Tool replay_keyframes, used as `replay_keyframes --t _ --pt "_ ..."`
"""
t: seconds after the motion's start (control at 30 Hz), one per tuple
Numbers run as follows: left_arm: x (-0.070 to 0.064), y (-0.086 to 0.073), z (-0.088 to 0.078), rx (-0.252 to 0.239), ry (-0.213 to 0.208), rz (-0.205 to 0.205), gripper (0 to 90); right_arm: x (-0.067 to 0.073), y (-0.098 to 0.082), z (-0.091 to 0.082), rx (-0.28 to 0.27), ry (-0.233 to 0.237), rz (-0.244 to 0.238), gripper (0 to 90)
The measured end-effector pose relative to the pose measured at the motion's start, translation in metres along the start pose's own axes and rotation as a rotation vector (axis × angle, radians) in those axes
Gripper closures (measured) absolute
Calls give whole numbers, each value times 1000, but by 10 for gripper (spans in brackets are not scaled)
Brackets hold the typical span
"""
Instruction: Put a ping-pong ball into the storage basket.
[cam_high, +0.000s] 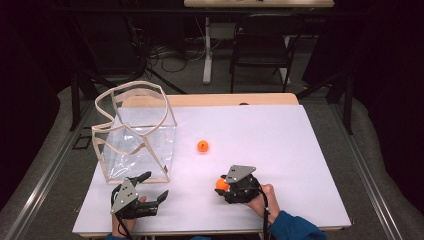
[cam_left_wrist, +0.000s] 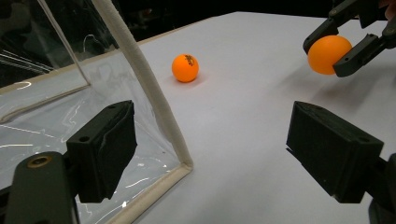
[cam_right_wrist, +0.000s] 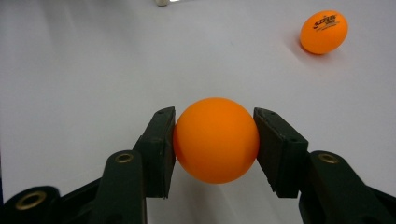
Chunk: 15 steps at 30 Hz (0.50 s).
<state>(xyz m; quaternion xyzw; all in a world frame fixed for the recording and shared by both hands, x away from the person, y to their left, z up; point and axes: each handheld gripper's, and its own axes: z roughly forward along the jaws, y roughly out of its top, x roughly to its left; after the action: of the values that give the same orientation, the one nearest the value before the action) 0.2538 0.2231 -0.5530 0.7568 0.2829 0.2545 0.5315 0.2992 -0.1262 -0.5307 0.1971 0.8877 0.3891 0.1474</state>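
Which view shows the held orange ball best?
Right gripper view: the held ball sits large and centred, both pads against its sides. Left gripper view shows it farther off, partly covered by the right gripper. High view shows a small orange patch.

A loose orange ball (cam_right_wrist: 324, 31) lying on the white surface (cam_right_wrist: 93, 70) carried the one printed mark in the scene: a small dark logo across its top, seen in the right gripper view and again, fainter, in the left gripper view (cam_left_wrist: 185, 67). The lettering was too small and blurred to read, so no brand or number could be made out. The side of the second orange ball (cam_right_wrist: 216, 140) that faced the camera was plain, without print.
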Motion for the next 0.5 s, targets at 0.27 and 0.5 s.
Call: replay_keyframes --t 0.27,0.5 --pt "0 0 1 2 -4 8 157 -1 2 -3 -33 -16 -2 508" --pt "0 0 1 2 -4 9 157 -3 3 -3 -54 -28 4 508"
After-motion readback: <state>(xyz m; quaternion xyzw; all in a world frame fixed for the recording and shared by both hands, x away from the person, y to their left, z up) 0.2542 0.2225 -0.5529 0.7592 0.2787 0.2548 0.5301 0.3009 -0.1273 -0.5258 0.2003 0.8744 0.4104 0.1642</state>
